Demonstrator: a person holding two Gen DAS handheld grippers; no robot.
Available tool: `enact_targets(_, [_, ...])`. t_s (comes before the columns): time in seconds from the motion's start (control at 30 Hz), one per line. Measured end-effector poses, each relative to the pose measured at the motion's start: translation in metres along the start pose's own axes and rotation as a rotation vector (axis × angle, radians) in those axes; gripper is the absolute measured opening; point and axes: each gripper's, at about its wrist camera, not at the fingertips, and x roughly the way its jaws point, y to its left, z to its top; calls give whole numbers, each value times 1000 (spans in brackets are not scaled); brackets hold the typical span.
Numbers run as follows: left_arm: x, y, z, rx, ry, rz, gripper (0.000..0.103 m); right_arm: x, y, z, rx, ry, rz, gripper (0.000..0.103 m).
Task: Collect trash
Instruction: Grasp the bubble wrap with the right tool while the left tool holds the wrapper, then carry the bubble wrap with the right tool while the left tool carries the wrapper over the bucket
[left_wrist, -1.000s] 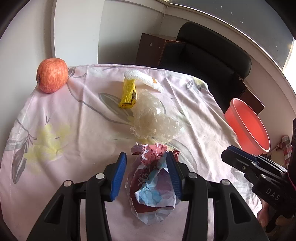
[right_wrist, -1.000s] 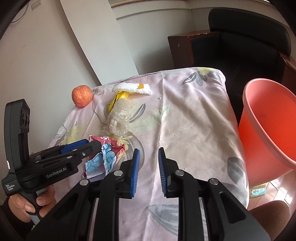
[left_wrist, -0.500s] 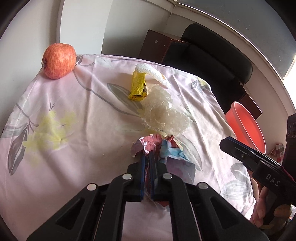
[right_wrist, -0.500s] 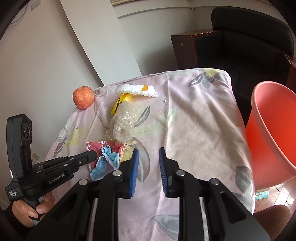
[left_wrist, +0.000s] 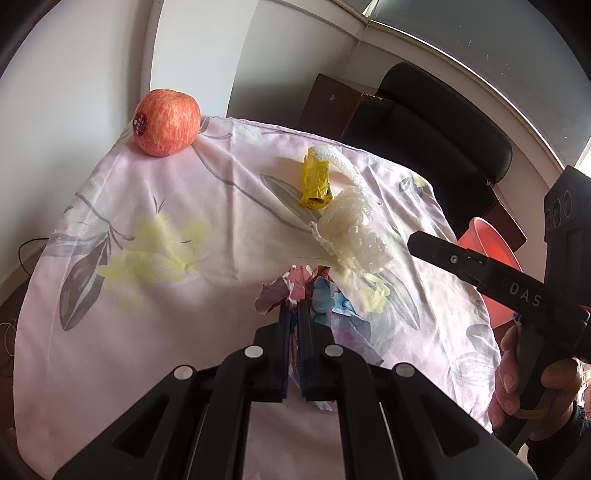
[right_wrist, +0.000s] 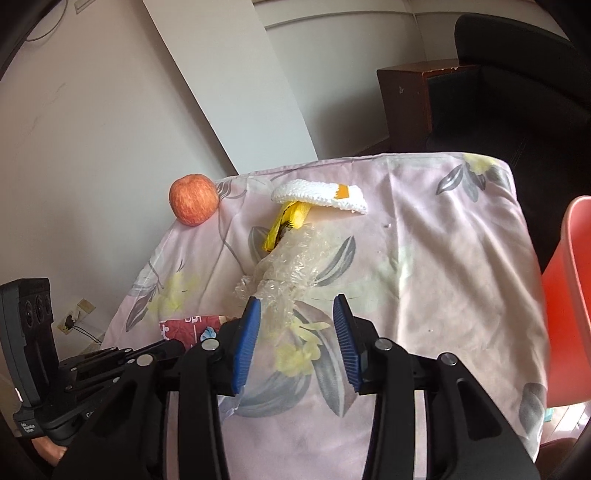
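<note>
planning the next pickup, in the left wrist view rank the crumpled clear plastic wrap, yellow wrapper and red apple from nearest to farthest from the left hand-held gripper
1. Crumpled clear plastic wrap, just ahead, to the right of the left hand-held gripper.
2. Yellow wrapper, behind the wrap, mid-table.
3. Red apple, far left corner.

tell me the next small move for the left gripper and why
Probably lift it and carry it toward the red bin. The left gripper is shut on the crumpled colourful wrapper, which sits low over the tablecloth, while the bin stands off the table's right edge.
</note>
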Motion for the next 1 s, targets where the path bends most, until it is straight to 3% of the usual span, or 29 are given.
enact_targets(0.27, [-5,6,3,-11,-13,6,3,37,25,6,-35,61,3,42])
enact_targets(0.43, [-8,9,3,-20,-17,13,3,51,26,2,-51,88,-59,41])
enact_targets(0.47, [-8,9,3,-20,-17,14,3,52,26,1,-54,94,-62,29])
enact_targets(0.53, [-8,9,3,-20,-17,16,3,56,25,-2,-66,108,-76,24])
enact_targets(1.0, [-5,-22,18,-2,-45,63,3,-13,4,-6,-60,-36,-127,20])
